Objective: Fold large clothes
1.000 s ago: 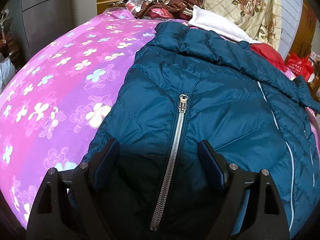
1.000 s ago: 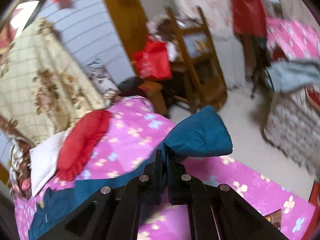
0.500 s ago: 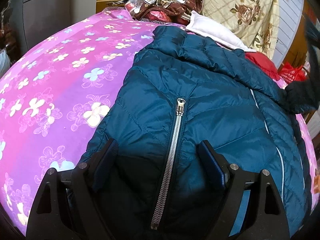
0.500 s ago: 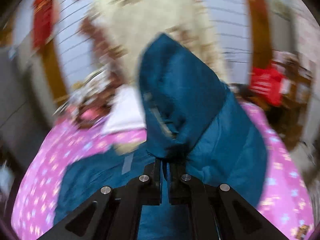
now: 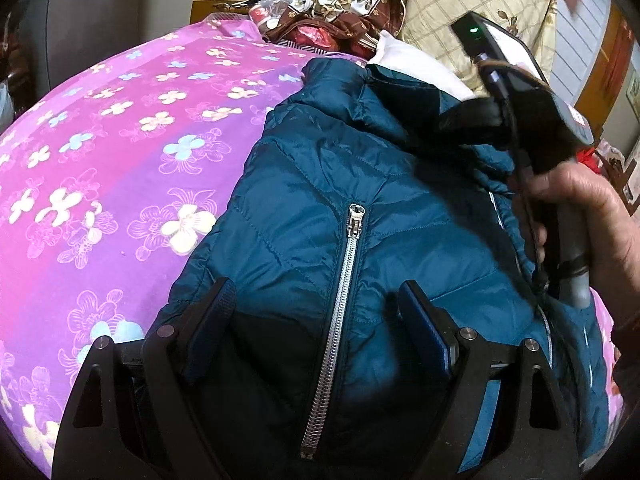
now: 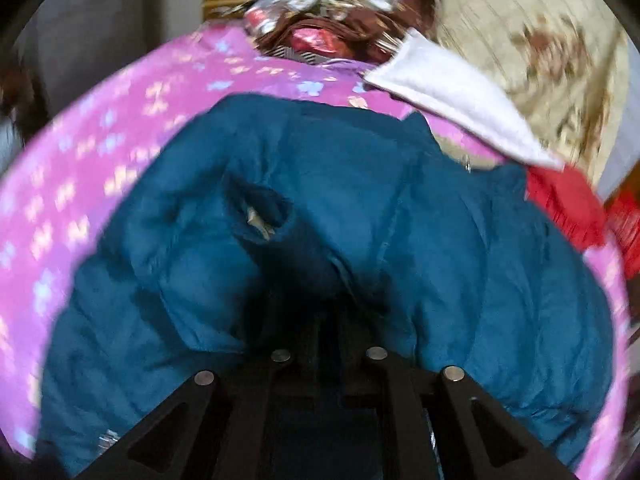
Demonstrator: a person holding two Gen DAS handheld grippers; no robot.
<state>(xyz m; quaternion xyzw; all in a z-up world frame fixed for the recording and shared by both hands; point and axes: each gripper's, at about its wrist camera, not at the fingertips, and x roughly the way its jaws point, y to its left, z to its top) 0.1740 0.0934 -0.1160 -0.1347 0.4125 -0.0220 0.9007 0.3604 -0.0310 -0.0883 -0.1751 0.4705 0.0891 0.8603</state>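
So I'm hovering my left claw [image 5: 316,308] over the front hem of the teal puffer jacket [image 5: 320,208], fingers spread wide apart with the silver zipper [image 5: 340,280] running straight up between them toward 12 o'clock. It isn't gripping anything.

The jacket is lying zipped up across the bed, on the pink floral bedsheet [image 5: 100,152], collar pointing to 12 o'clock.

My right claw [image 6: 330,320] is sitting over at 2 o'clock in the left camera's view, with my right hand [image 5: 592,216] wrapped around its handle. In its own blurry view the fingers are pinched together, and a bunched teal sleeve [image 6: 256,216] is piling up right at the tips, cuff opening facing the camera. The tips are buried in dark fabric, but it's looking like they're clamped on that sleeve.

At the head of the bed there's a white pillow [image 6: 452,100], a red cushion [image 6: 564,204] at 3 o'clock, and a beige floral blanket [image 5: 480,0] behind.
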